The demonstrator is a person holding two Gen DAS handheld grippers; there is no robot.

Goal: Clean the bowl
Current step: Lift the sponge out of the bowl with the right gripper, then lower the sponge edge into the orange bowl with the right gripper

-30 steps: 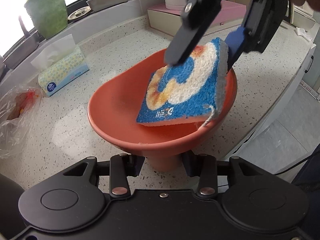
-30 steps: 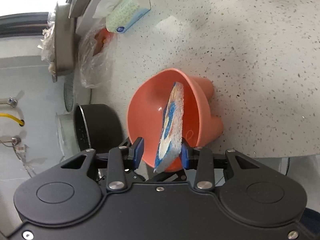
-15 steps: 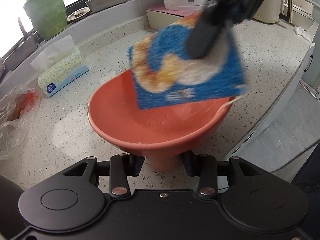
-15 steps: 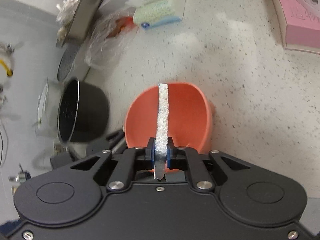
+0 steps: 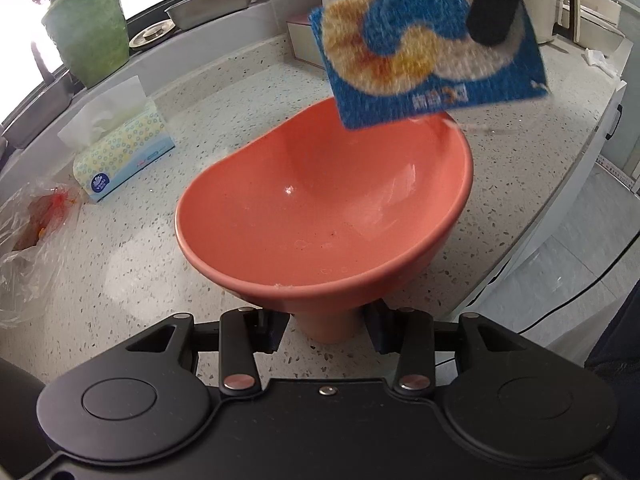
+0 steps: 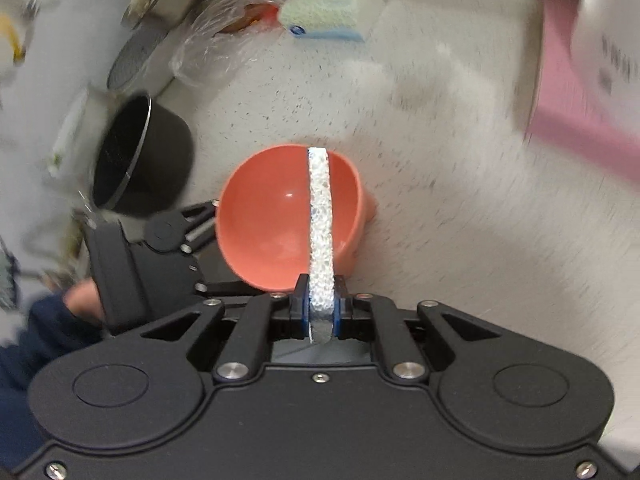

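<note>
An orange footed bowl sits tilted on the speckled counter, its inside showing a few small specks. My left gripper is shut on the bowl's foot, one pad on each side. A blue, orange and white sponge hangs in the air above the bowl's far rim, apart from it. One black finger of the right gripper presses its top corner. In the right wrist view the sponge is seen edge-on, pinched flat in my right gripper, with the bowl below it.
A tissue box and a crumpled plastic bag lie left of the bowl. A green vase stands on the sill. A black pot is near the left gripper. A pink box sits far right. The counter edge runs close on the right.
The right gripper closed tight on the sponge, rolled it and lifted it from inside the bowl to above the far rim. The left gripper and bowl stayed still.
</note>
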